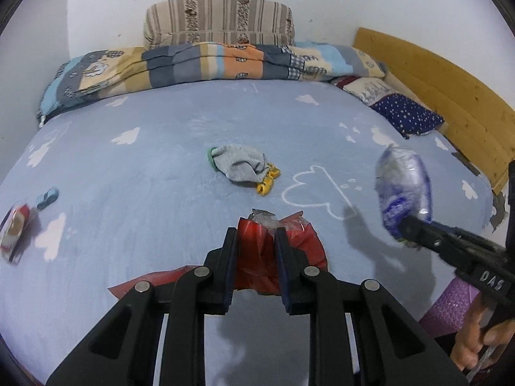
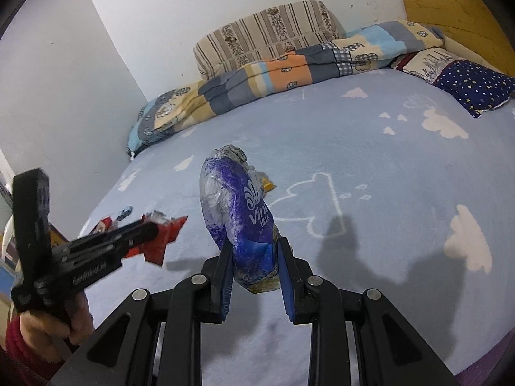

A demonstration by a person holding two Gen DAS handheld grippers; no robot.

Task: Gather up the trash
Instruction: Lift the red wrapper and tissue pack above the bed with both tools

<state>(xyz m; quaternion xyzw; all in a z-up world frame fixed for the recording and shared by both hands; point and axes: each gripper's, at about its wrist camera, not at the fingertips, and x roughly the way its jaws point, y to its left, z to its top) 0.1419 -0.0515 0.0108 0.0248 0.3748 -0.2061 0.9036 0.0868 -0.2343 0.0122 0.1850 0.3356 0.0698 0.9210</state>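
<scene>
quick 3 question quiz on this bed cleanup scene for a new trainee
1. True or false: both grippers are empty.
2. Which item lies near the middle of the bed sheet? A) a glass bottle B) a grey sock C) a shoe
3. Fill in: the right gripper holds a crumpled ____ and clear plastic wrapper.

Key
1. False. The left gripper is shut on the red wrapper, and the right gripper is shut on the blue wrapper.
2. B, the grey sock, with a yellow piece beside it. More small litter lies near the sheet's left edge in the left wrist view.
3. Blue.
</scene>
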